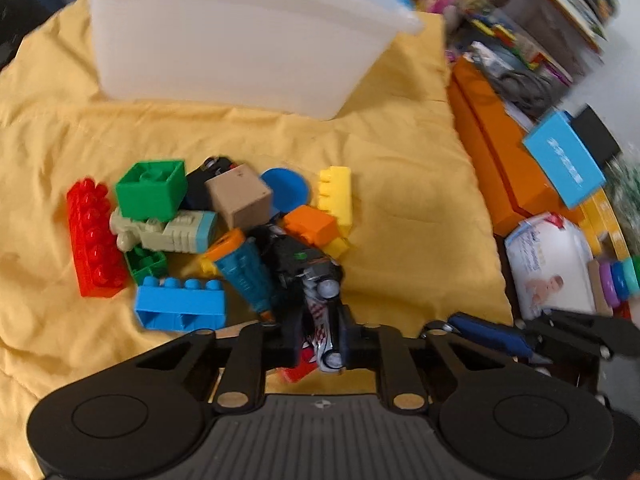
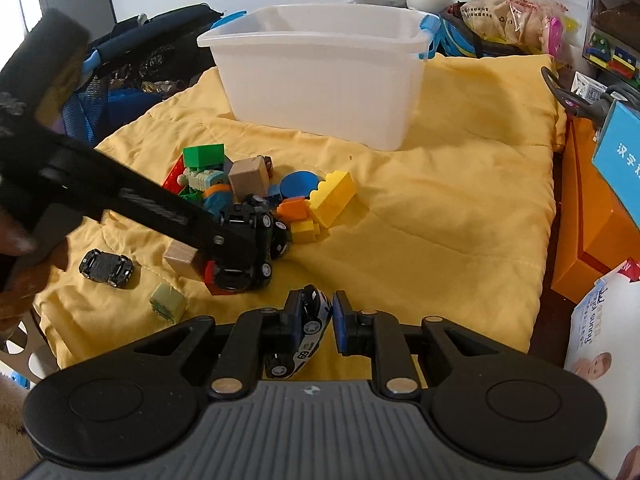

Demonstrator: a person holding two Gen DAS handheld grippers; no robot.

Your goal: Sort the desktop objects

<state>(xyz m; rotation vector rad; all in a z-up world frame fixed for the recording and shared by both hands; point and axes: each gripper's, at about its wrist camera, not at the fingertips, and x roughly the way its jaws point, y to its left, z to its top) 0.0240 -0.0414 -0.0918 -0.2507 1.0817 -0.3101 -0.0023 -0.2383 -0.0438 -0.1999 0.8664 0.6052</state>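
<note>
Toys lie heaped on a yellow quilt, with a white plastic bin standing behind the pile. The left gripper has its jaws closed on a red and silver toy car at the near edge of the heap. The right gripper holds its jaws partly apart around a white and black toy car, which touches the left pad only, just above the quilt.
</note>
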